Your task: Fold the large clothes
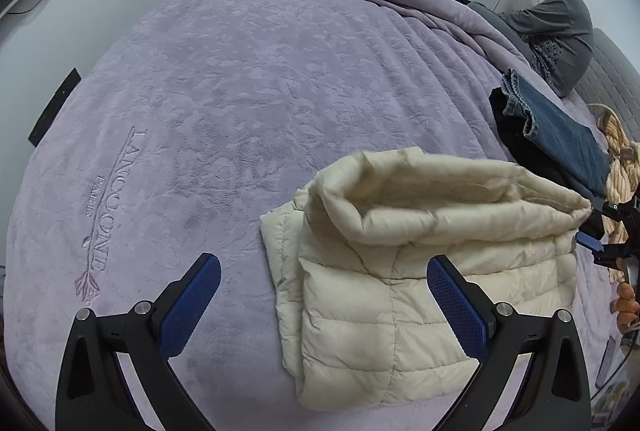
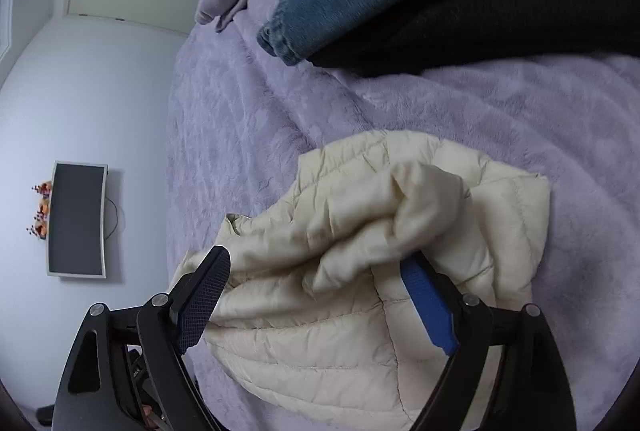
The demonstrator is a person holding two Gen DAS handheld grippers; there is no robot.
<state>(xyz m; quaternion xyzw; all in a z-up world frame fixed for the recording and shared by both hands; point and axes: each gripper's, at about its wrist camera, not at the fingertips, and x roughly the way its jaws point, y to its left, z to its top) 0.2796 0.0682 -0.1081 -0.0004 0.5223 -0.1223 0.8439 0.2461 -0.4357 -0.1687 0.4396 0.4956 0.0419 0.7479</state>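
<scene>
Left wrist: folded cream jacket (image 1: 400, 271) beside bare bedspread (image 1: 200, 91).

The lilac bedspread (image 1: 240, 71) bears embossed lettering reading roughly "LANCOONE" with "PARIS" beneath it.

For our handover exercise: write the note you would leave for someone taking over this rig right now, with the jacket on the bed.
Left claw: open, above the jacket, holding nothing.
Right claw: open, fabric between the fingers, not pinched.
Jacket: lies bunched on the purple bed cover, top layer puffed up.
Jeans and a dark garment: stacked beyond it.
Done: jacket roughly folded and released.
Left: flatten it, probably stack it.
</scene>
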